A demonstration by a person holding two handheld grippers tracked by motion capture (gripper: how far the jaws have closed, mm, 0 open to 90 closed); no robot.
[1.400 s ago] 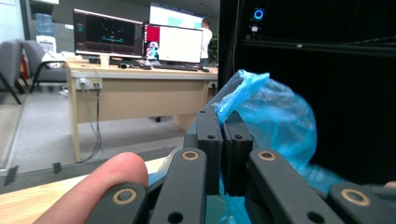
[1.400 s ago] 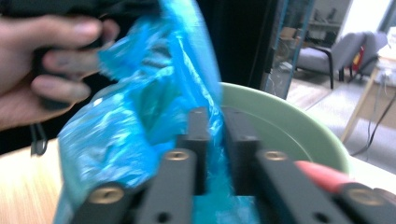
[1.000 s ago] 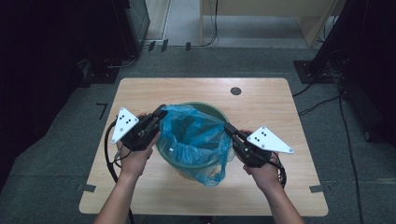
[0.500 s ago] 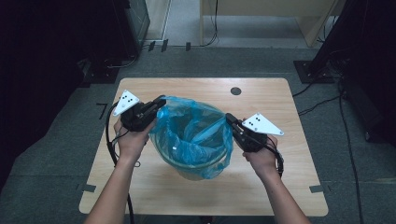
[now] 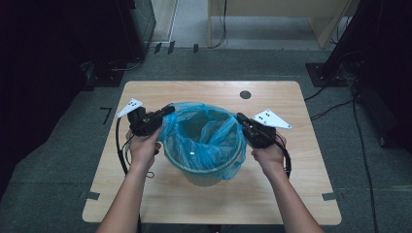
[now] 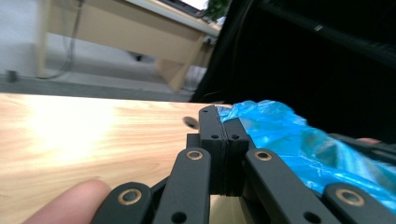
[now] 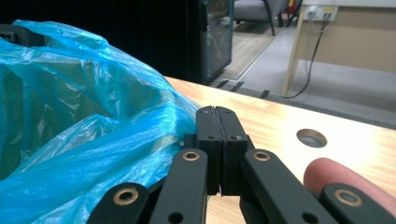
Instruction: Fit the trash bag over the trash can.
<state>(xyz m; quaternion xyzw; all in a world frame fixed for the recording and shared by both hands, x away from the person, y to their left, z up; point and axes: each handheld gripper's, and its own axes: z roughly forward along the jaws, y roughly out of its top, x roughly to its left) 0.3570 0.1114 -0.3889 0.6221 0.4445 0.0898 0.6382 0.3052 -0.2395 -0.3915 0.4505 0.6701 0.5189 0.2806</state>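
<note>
Wooden table [image 5: 145, 194] is seen from above. At its middle a bin [image 5: 204, 172] is lined with a blue bag [image 5: 204, 131]. Bag edges are pinched in the closed left gripper [image 5: 167, 110] and right gripper [image 5: 240, 118]. Desks are seen beyond.

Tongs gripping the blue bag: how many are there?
2. The left tongs pinch the blue bag at the bin's left rim, the right tongs at its right rim; both shut.
</note>
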